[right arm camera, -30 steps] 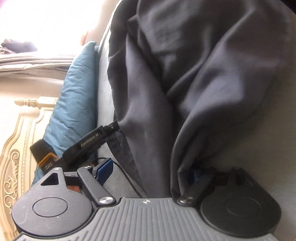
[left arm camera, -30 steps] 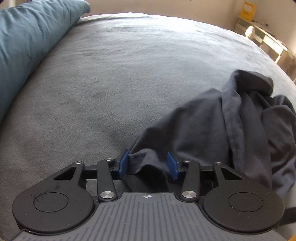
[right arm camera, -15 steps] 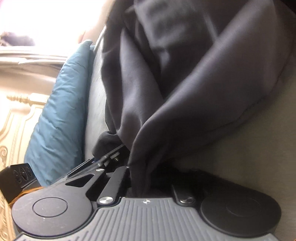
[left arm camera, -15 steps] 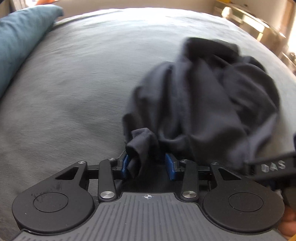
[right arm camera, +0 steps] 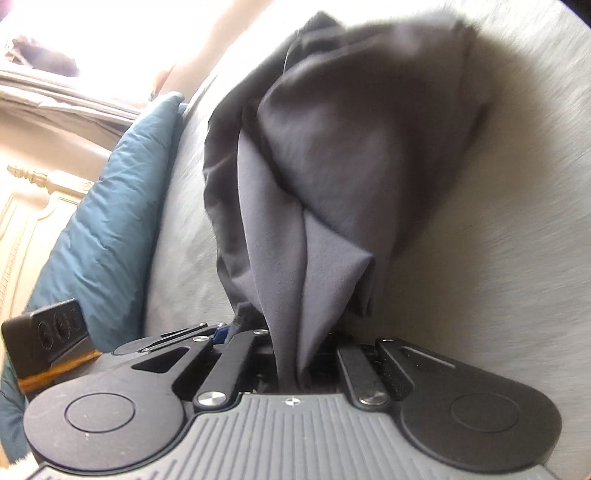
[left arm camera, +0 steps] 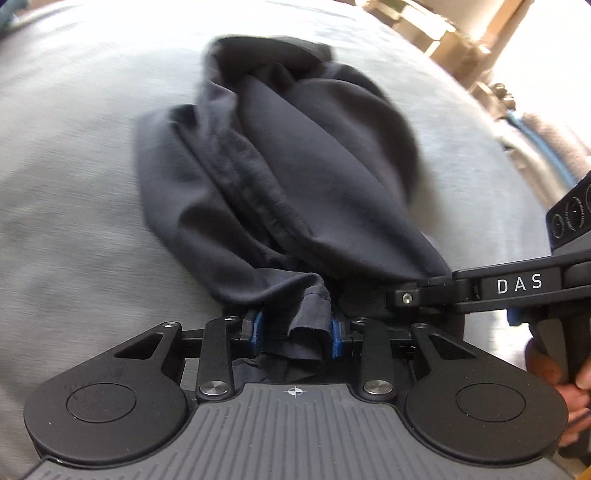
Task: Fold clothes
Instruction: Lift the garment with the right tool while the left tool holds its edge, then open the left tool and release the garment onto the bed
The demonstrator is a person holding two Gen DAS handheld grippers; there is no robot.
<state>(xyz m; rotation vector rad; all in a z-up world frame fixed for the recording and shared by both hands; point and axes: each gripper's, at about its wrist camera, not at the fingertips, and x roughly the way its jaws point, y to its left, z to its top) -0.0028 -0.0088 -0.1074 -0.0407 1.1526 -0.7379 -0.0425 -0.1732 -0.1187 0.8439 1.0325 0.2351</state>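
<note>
A dark grey garment (left arm camera: 295, 166) lies bunched on the grey bed (left arm camera: 74, 184). One folded edge of it fills the gap between the blue pads of my left gripper (left arm camera: 295, 328), whose jaws are closing on the cloth. Just to the right, my right gripper (left arm camera: 410, 295) comes in from the side, shut on another edge of the same garment. In the right wrist view the garment (right arm camera: 351, 147) rises in a taut cone from my right gripper (right arm camera: 291, 369), a thin fold pinched between its closed fingers. The far part of the cloth is blurred.
A teal pillow (right arm camera: 103, 240) lies along the bed's left side by a cream carved headboard (right arm camera: 29, 206). Pale wooden furniture (left arm camera: 424, 22) stands beyond the bed's far right edge. A person's hand (left arm camera: 546, 369) holds the right gripper's handle.
The right gripper's jaws have shut on a fold of the garment and lifted it. The left gripper has swung round with the cloth edge, and the garment now sits gathered straight ahead of it.
</note>
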